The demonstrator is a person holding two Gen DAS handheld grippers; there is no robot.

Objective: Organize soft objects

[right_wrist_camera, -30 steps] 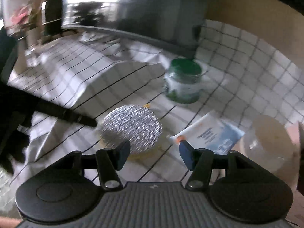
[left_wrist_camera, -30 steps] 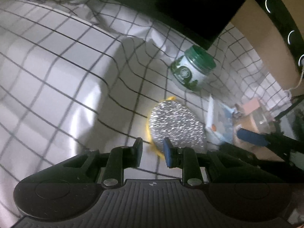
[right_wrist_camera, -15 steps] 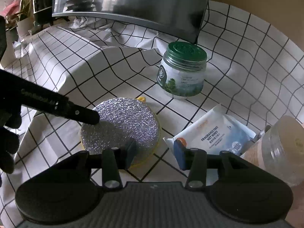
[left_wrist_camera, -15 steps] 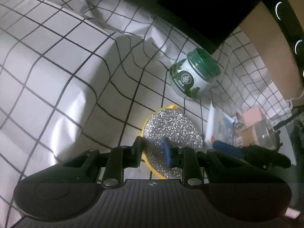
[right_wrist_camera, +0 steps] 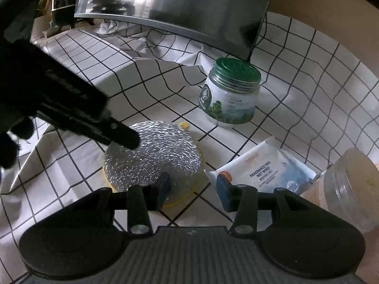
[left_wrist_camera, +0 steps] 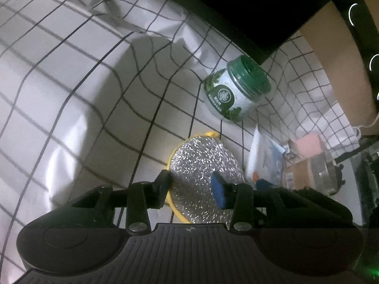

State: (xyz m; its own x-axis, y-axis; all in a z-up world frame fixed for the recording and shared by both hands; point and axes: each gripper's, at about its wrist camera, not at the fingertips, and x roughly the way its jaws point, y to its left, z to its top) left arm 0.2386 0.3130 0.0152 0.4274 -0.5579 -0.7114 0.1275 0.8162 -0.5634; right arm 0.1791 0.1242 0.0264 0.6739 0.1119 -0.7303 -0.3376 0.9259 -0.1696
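Note:
A round scouring pad [right_wrist_camera: 154, 151], silver on top with a yellow rim, lies flat on the checked cloth; it also shows in the left wrist view [left_wrist_camera: 203, 172]. My left gripper [left_wrist_camera: 193, 188] is open and straddles the pad's near left edge, its fingers [right_wrist_camera: 123, 137] low over the pad. My right gripper [right_wrist_camera: 193, 185] is open, its left finger over the pad's near right edge. A white pack of wet wipes [right_wrist_camera: 263, 168] lies just right of the pad, also seen in the left wrist view [left_wrist_camera: 263, 156].
A green-lidded jar [right_wrist_camera: 229, 92] stands behind the pad. A clear plastic jar [right_wrist_camera: 350, 187] sits at the right, on a wooden surface. A dark monitor [right_wrist_camera: 201, 7] stands at the back. The white checked cloth [right_wrist_camera: 146, 75] is rumpled and raised on the left.
My left gripper has opened wider and come onto the pad's edge. My right gripper has narrowed a little and closed in on the pad from the near right.

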